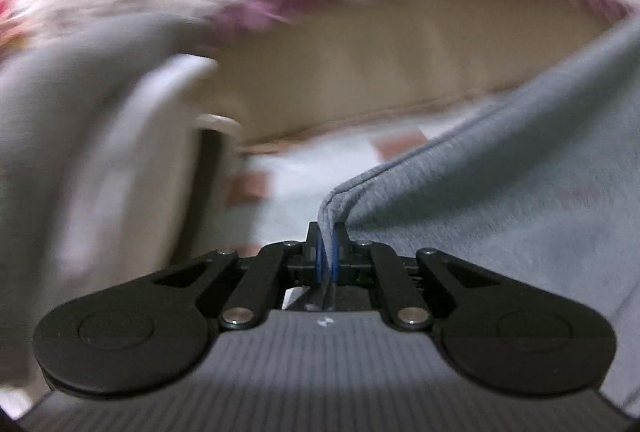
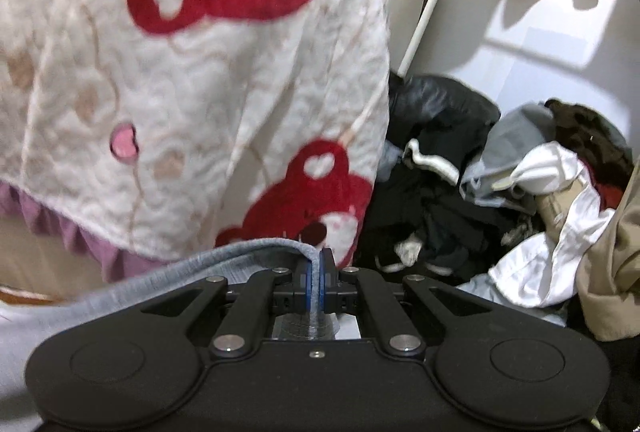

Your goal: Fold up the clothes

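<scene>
White wall (image 2: pixel 540 44) at the back of the right wrist view, with a white clothes rail (image 2: pixel 424 16) slanting up across it. Pale tiled floor (image 1: pixel 296 188) with reddish insets below, badly blurred in the left wrist view. Hanging down over the upper left of both views, a cream fleece blanket (image 2: pixel 192 84) printed with red bears and edged with a purple frill. To the right of the blanket, a heap of mixed laundry (image 2: pixel 480 188) on the floor: black, grey, white and brown pieces piled against the wall. Across the foreground, a grey-blue knit garment (image 1: pixel 500 184), hem lifted clear of the floor and stretched between both tools. Left gripper (image 1: pixel 327 252) with blue-padded fingers (image 1: pixel 319 256) pressed together on the garment's doubled hem, fabric running away up and to the right. Right gripper (image 2: pixel 316 280) likewise pinching a fold of the same garment, cloth draping off to the left. Large pale blurred shape at the left of the left wrist view, not identifiable.
</scene>
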`<state>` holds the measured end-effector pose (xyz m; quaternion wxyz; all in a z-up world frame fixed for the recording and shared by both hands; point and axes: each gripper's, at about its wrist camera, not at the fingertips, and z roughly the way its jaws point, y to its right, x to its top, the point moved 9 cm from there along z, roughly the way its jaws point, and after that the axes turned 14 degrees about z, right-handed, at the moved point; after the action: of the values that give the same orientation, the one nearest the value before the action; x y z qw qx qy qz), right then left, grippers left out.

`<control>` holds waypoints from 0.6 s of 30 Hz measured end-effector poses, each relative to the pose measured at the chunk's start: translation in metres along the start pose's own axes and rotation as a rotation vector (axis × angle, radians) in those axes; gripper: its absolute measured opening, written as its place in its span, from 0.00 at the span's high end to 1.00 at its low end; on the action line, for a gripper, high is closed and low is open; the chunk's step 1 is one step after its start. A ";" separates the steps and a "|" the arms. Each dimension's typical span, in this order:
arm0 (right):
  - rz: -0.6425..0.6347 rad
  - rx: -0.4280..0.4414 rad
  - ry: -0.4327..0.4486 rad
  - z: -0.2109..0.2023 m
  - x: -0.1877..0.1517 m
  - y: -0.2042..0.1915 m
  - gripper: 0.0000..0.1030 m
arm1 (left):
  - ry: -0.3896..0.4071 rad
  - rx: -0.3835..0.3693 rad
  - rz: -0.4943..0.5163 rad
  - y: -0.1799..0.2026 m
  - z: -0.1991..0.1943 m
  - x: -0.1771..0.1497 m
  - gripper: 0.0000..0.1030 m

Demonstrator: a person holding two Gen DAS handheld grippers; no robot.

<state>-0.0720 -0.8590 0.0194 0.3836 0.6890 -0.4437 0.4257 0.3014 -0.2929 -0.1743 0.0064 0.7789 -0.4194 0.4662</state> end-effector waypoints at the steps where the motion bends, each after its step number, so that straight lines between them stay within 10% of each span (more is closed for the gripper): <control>1: 0.007 0.010 0.017 -0.007 0.007 0.001 0.98 | 0.015 0.031 -0.045 -0.011 -0.004 0.002 0.96; 11: 0.047 0.081 0.182 -0.085 0.070 -0.010 0.98 | 0.105 0.165 -0.186 -0.059 -0.038 0.007 0.96; 18: 0.045 0.090 0.109 -0.091 0.069 -0.006 0.98 | 0.086 0.155 -0.167 -0.056 -0.035 0.002 0.96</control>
<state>-0.0723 -0.7943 0.1138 0.3660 0.6713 -0.4179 0.4906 0.3130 -0.2438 -0.1315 0.0028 0.7886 -0.3152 0.5279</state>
